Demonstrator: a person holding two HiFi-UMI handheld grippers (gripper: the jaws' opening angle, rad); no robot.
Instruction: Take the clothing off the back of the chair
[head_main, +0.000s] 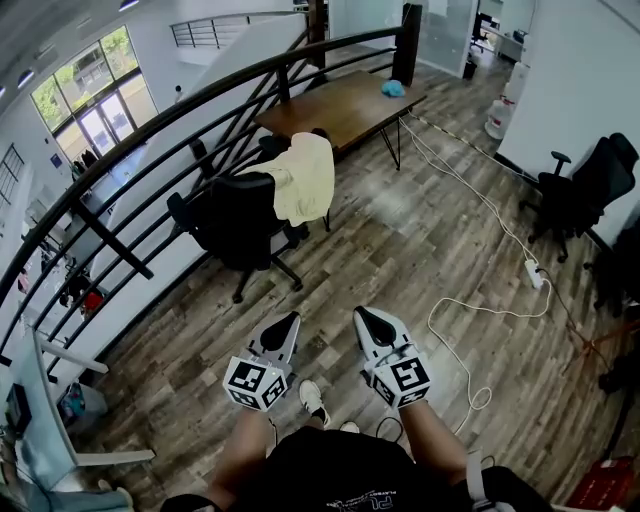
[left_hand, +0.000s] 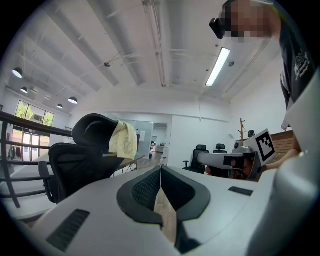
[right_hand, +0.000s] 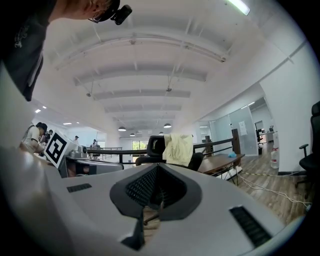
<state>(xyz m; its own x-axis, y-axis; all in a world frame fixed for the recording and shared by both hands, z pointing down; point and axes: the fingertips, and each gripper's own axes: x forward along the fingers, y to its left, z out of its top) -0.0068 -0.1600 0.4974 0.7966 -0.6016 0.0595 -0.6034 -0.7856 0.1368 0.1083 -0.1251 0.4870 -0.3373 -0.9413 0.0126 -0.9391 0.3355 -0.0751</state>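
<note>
A pale yellow garment (head_main: 303, 178) hangs over the back of a black office chair (head_main: 240, 225) that stands by the railing, well ahead of me. The same garment (left_hand: 123, 140) shows left of centre in the left gripper view, and the garment (right_hand: 178, 149) lies straight ahead in the right gripper view. Low in the head view, my left gripper (head_main: 288, 322) and right gripper (head_main: 365, 318) are held side by side, both pointing level toward the chair. Each is shut with nothing between its jaws, and a stretch of floor separates them from the chair.
A dark curved railing (head_main: 150, 135) runs along the left behind the chair. A wooden desk (head_main: 340, 105) with a blue object stands beyond it. A white cable and power strip (head_main: 533, 273) trail over the floor at right, near another black chair (head_main: 585, 190).
</note>
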